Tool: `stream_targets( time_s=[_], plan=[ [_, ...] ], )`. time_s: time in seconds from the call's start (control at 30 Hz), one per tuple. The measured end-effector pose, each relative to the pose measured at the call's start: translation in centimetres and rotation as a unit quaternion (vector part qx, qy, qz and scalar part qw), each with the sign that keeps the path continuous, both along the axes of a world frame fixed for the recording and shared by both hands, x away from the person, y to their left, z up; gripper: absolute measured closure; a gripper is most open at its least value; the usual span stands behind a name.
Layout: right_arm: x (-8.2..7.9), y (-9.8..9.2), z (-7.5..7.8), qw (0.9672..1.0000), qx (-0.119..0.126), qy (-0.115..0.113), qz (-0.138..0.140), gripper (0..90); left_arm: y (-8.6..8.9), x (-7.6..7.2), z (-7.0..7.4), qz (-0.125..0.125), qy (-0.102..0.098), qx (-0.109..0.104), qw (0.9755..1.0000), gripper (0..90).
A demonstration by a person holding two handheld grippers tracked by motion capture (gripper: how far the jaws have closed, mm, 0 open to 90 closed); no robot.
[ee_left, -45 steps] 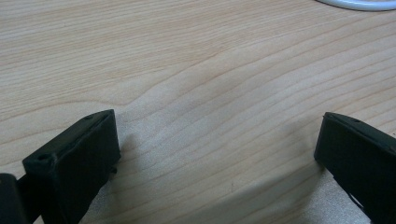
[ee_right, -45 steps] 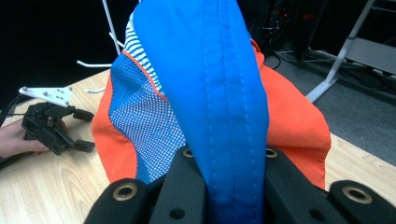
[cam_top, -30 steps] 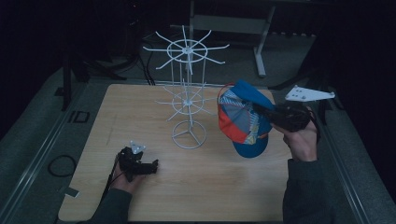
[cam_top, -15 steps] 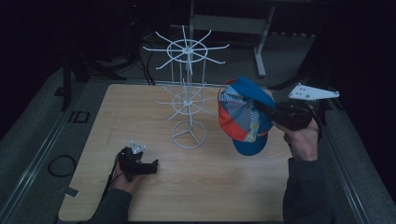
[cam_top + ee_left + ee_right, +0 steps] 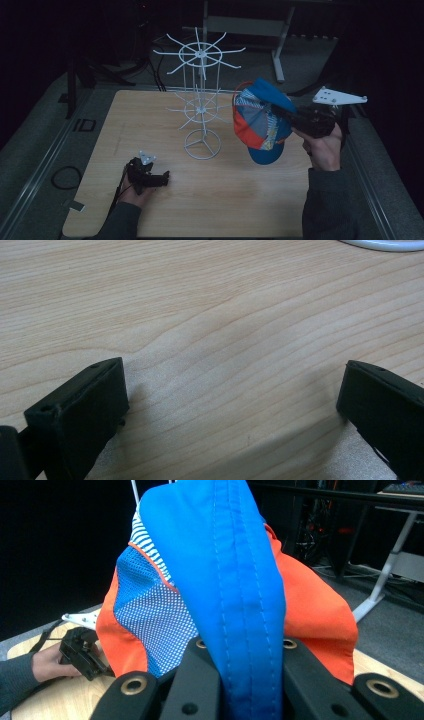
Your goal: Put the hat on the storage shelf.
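Nearest, left gripper (image 5: pixel 162 177): resting low on the wooden table (image 5: pixel 250 200) at its near left, jaws spread wide apart over bare wood, nothing between them. Next, right gripper (image 5: pixel 292 117): held up above the table's right side, jaws clamped together on the blue band of a cap (image 5: pixel 260 122). Cap: blue, orange and striped panels, hanging in the air just right of the rack (image 5: pixel 200 100). Rack: white wire, two tiers of hooks, ring base, standing mid-table.
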State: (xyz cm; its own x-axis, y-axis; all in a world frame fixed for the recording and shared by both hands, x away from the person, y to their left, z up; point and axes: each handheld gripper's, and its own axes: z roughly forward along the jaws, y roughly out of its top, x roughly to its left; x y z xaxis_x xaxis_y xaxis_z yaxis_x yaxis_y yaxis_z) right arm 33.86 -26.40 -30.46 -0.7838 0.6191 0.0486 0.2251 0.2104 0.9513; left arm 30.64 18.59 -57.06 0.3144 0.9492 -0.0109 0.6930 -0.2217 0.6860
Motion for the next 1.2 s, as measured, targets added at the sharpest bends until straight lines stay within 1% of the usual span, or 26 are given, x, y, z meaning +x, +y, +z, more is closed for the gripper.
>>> stream_targets(
  time_s=[0.07,0.23,0.63,0.73,0.8,0.93,1.17,1.2],
  plan=[
    [0.0,0.1,0.1,1.0,0.003,-0.003,0.002,88.0,0.0,0.0,0.0,0.0,0.0,0.0,1.0,0.1],
    [0.0,0.2,0.5,0.9999,0.012,-0.004,0.007,88.0,0.0,0.0,0.0,0.0,0.0,0.0,1.0,0.1],
    [-0.1,0.0,1.1,0.9996,0.026,-0.009,0.011,88.0,0.0,0.0,0.0,0.0,0.0,0.0,1.0,0.1],
    [0.0,0.0,1.2,0.9995,0.028,-0.009,0.015,88.0,0.0,0.0,0.0,0.0,0.0,0.0,1.0,0.1],
    [0.0,0.1,1.3,0.9996,0.024,-0.007,0.016,88.0,0.0,0.0,0.0,0.0,0.0,0.0,1.0,0.1],
    [0.0,0.0,1.4,0.9996,0.024,-0.009,0.016,88.0,0.0,0.0,0.0,0.0,0.0,0.0,1.0,0.1],
    [-0.2,-0.3,1.9,0.9991,0.037,-0.015,0.017,88.0,0.0,0.0,0.0,0.0,0.0,0.0,1.0,0.1],
    [-0.3,-0.4,2.1,0.9988,0.042,-0.017,0.02,88.0,0.0,0.0,0.0,0.0,0.0,0.0,1.0,0.1]
  ],
)
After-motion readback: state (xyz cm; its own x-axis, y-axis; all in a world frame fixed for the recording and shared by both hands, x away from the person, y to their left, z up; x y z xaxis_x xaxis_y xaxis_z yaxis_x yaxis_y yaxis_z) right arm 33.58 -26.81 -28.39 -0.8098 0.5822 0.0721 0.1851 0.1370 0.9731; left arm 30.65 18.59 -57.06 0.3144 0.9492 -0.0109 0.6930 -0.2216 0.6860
